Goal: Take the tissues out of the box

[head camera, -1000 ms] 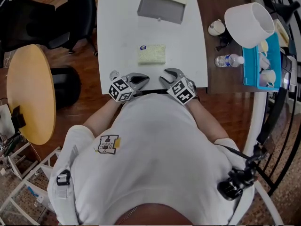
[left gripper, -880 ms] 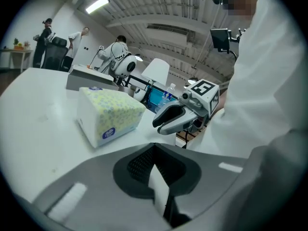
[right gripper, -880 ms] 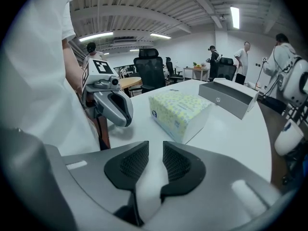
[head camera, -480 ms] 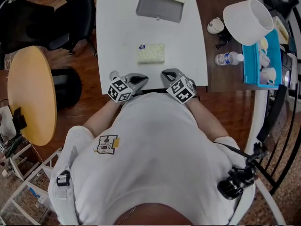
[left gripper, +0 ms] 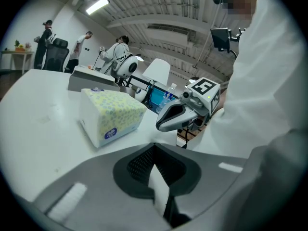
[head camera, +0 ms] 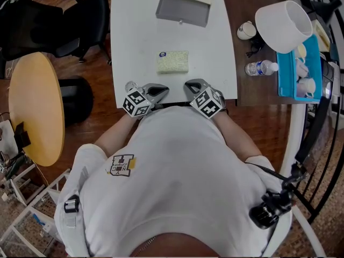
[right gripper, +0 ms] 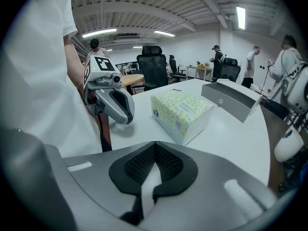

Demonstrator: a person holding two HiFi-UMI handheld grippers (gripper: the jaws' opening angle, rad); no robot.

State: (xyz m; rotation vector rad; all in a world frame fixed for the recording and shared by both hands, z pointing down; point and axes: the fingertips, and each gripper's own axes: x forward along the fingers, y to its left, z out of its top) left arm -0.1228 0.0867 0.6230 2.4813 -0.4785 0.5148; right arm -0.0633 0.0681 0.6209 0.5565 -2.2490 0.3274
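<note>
Both sit shut and empty; I'd have the left gripper (head camera: 157, 91) pin the tissue pack (head camera: 173, 61) while the right gripper (head camera: 192, 86) opens to pluck.

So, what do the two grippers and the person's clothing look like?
Both the left gripper and the right gripper have smooth grey curved jaws lined with black dotted pads. Each carries a white cube with black square markers. The person wears a white short-sleeved shirt.

The grey two-jaw left gripper (head camera: 161, 90), carrying a black-and-white marker cube, is pointing toward two o'clock with its jaws pressed together and empty. The matching right gripper (head camera: 190, 85) is pointing toward ten o'clock, likewise closed and empty. Both bare forearms (head camera: 111, 136) are angling inward.
</note>
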